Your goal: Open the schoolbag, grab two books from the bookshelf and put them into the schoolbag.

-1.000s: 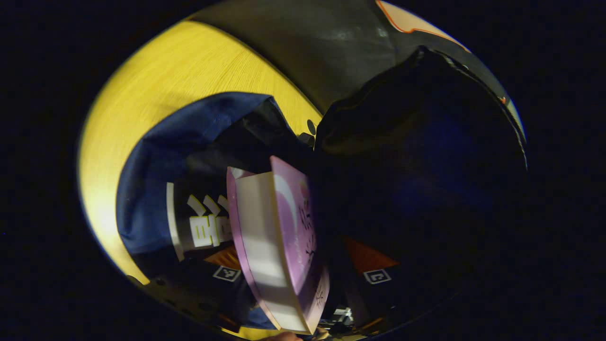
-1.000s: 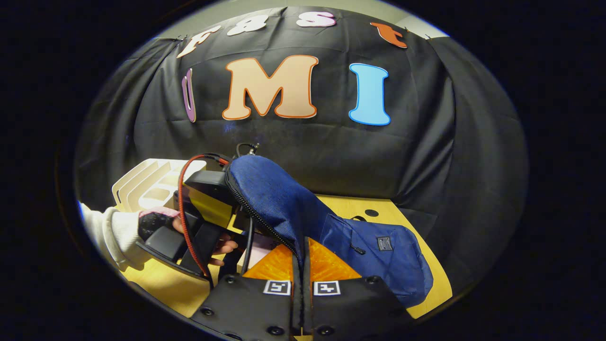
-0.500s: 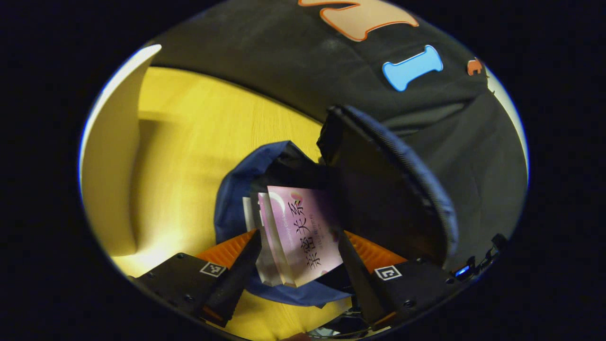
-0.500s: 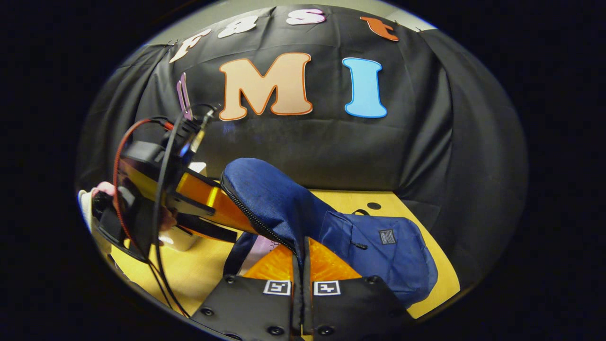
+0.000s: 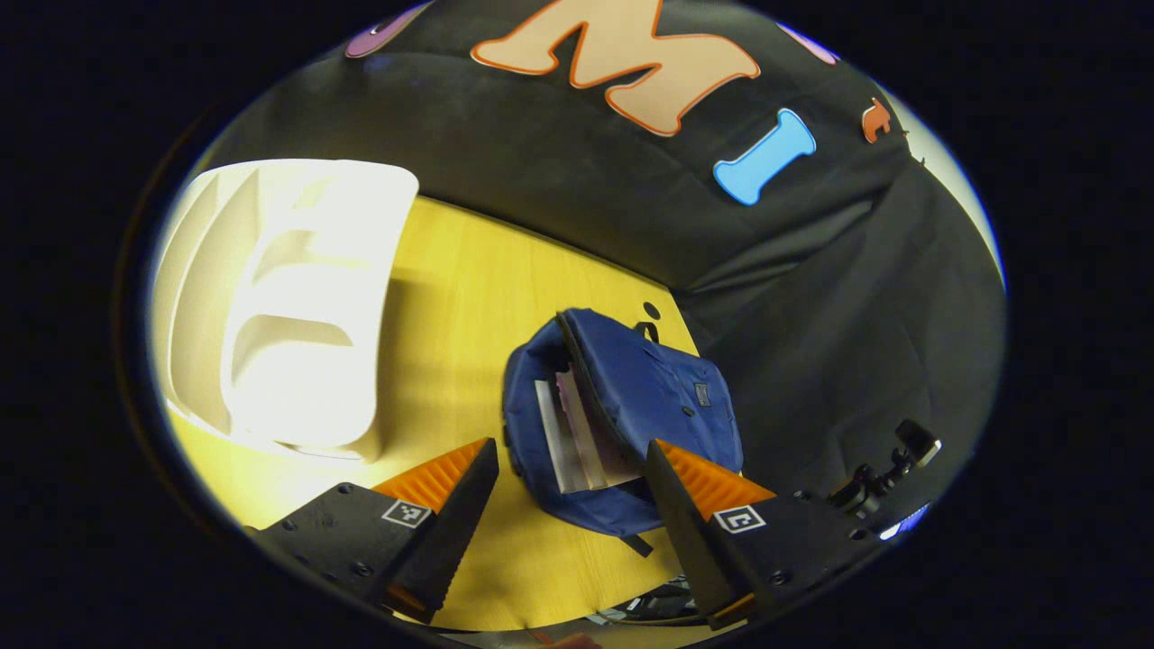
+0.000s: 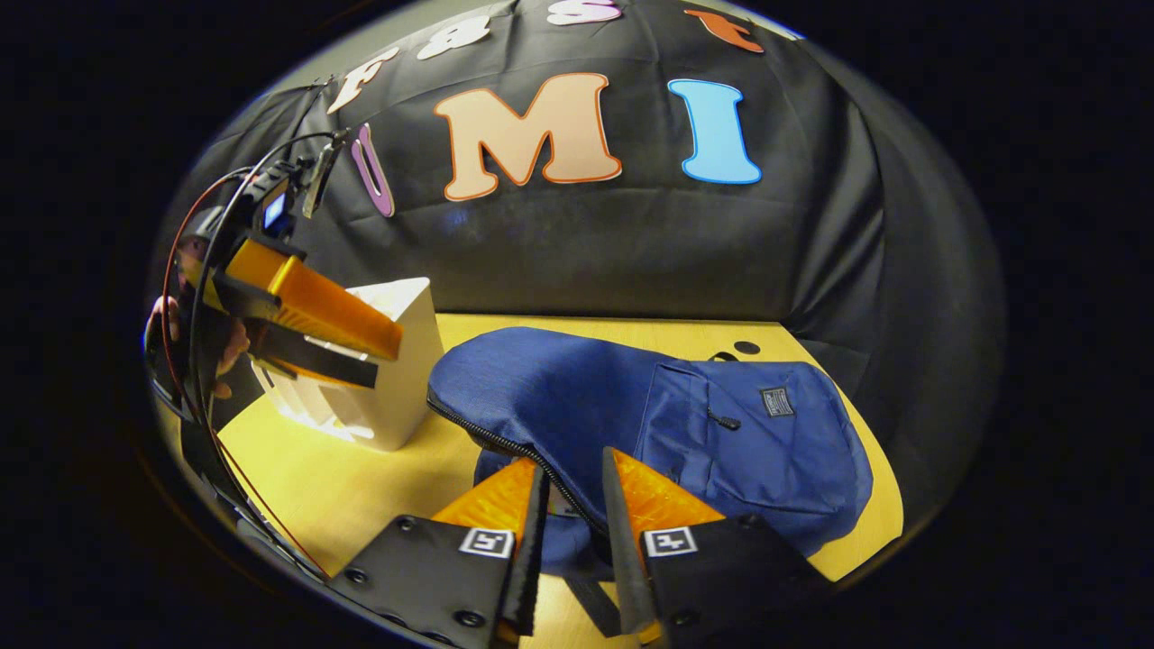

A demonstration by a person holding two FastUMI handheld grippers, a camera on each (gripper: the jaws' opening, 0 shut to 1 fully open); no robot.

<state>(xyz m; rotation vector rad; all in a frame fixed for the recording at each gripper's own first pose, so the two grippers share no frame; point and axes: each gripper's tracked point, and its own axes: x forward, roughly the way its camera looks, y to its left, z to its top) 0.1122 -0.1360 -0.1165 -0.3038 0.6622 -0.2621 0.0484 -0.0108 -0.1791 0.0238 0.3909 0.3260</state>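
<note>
My left gripper hangs spread and empty above the bag, books inside. My right gripper is parted around the limp flap; I'd pinch its zipper edge.

Tongs spread wide above open blue schoolbag; books inside; white bookshelf left.

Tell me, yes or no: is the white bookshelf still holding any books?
No. In the left gripper view the white bookshelf shows bare slots, while book edges stick out of the open blue schoolbag on the table.
</note>
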